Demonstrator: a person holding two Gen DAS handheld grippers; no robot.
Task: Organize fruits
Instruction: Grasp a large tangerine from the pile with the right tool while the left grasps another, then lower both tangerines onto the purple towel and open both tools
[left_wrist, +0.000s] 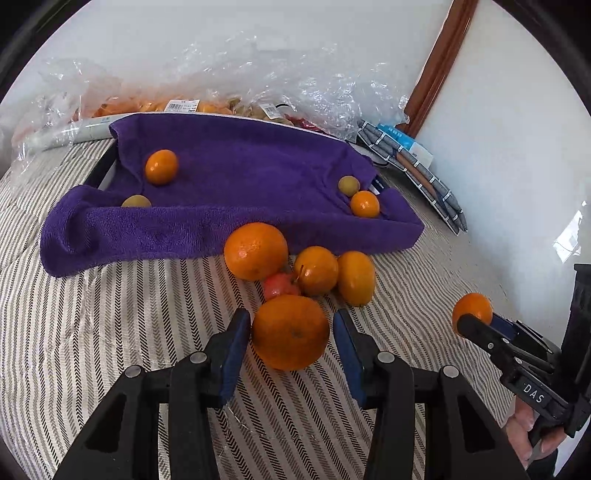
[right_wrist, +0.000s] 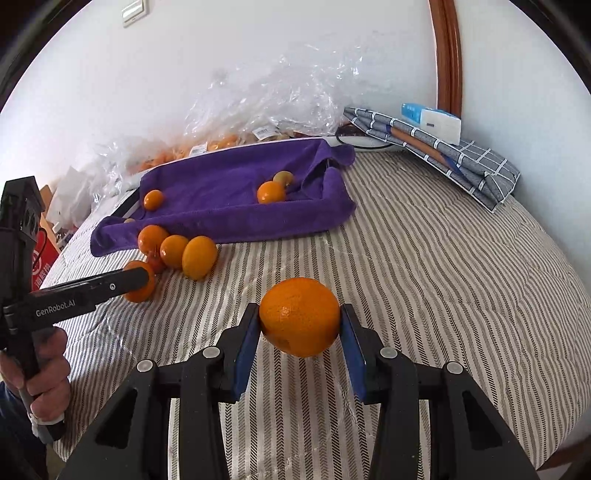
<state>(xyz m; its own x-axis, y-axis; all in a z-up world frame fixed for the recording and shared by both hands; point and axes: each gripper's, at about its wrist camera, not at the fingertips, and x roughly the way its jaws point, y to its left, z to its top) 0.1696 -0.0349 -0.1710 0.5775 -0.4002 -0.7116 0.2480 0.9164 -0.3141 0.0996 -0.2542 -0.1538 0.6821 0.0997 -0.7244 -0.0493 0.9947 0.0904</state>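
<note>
The right gripper (right_wrist: 300, 325) is clamped on an orange (right_wrist: 300, 316); both blue pads press its sides and it hangs clear of the striped tablecloth (right_wrist: 424, 266). In the left wrist view this same orange (left_wrist: 472, 308) peeks from behind the black finger.

The left gripper (left_wrist: 291, 332) brackets a second orange (left_wrist: 290, 332) that sits on the cloth. Its left pad (left_wrist: 236, 343) touches the peel, while a thin gap shows at the right pad – so the jaws stand partly apart, not yet gripping.

Just beyond lies a cluster of loose fruit: three more oranges (left_wrist: 256, 251) and a small red fruit (left_wrist: 279, 286), mostly hidden among them. They rest against the front edge of a tray draped in a purple towel (left_wrist: 229, 184).

Inside the tray are two small oranges (left_wrist: 161, 167) and two pale yellow-green fruits (left_wrist: 348, 184) – one (left_wrist: 136, 201) is half hidden behind the towel's fold.

Behind the tray, crumpled clear plastic bags (left_wrist: 258, 74) hold orange shapes too blurred to identify. A folded grey checked cloth (right_wrist: 461, 162) lies at the table's far right corner. The person's hands (right_wrist: 48, 373) are cut off at the frame edges.
</note>
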